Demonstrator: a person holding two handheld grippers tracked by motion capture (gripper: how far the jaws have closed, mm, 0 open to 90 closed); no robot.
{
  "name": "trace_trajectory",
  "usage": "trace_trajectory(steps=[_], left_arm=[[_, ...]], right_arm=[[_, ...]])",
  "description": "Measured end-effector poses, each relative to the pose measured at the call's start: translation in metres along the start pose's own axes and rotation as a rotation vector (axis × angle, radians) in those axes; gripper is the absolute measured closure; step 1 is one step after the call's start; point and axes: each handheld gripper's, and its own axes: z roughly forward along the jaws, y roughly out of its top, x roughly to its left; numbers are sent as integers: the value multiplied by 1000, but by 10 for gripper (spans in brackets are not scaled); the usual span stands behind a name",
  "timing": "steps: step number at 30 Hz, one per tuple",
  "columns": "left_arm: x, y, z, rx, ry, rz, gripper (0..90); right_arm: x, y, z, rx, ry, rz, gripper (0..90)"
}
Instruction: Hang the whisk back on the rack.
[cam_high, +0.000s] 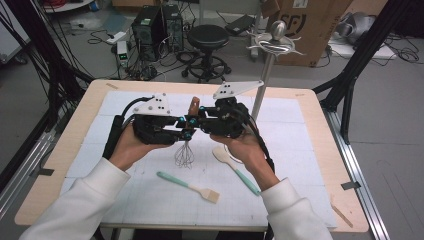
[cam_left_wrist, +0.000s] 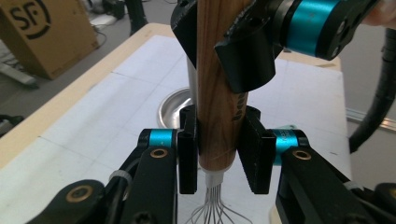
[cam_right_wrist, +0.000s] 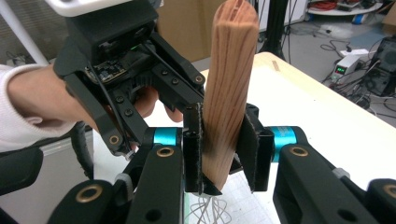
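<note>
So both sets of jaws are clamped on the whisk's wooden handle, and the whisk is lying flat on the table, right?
Not flat. In the high view the whisk hangs upright above the table, wires down, with the left gripper and right gripper both clamped on its handle.

A whisk (cam_high: 188, 135) hangs upright over the middle of the bench (cam_high: 310, 165), between the left claw (cam_high: 186, 133) and the right claw (cam_high: 196, 120). Near it on the bench lie a spatula (cam_high: 234, 169) to the right and a brush (cam_high: 189, 186) nearer. A stand (cam_high: 265, 75) rises far right.
</note>
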Motion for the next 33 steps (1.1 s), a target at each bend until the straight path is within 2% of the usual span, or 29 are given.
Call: trace_trajectory(steps=[2,3,7,9,11,12,15,16,19,21,22,25,30,33], left_arm=[[0,0,0,-10,-10,19,677],[0,0,-1,-9,-14,29,622],[1,-2,-4,-28,-23,47,529],[2,-4,-7,-34,-26,43,449],[5,-7,-9,-29,-47,29,395],[6,-9,-11,-28,-40,21,345],[9,-14,-16,-34,-41,-4,228],[10,-16,-18,-31,-32,5,175],[12,-21,-25,-4,-22,19,32],[14,-24,-32,-18,-24,28,16],[14,-27,-34,-44,-27,12,16],[18,-33,-42,-42,-16,26,16],[24,-45,-53,-57,13,6,16],[27,-51,-60,-60,33,-3,16]], right_arm=[[-1,0,0,3,16,2,731],[-1,0,-1,6,22,0,731],[-2,0,-5,18,39,9,732],[-3,-1,-9,18,42,-5,732],[-3,-1,-14,21,36,-11,732],[-4,-2,-17,21,36,-13,732],[-7,-3,-27,28,34,4,731],[-8,-4,-31,39,36,24,730],[-14,-6,-42,44,94,72,730],[-17,-7,-50,47,104,82,731],[-18,-7,-55,51,99,72,731],[-21,-8,-68,52,95,60,731],[-24,-7,-88,58,92,34,731],[-26,-7,-98,60,72,19,731]])
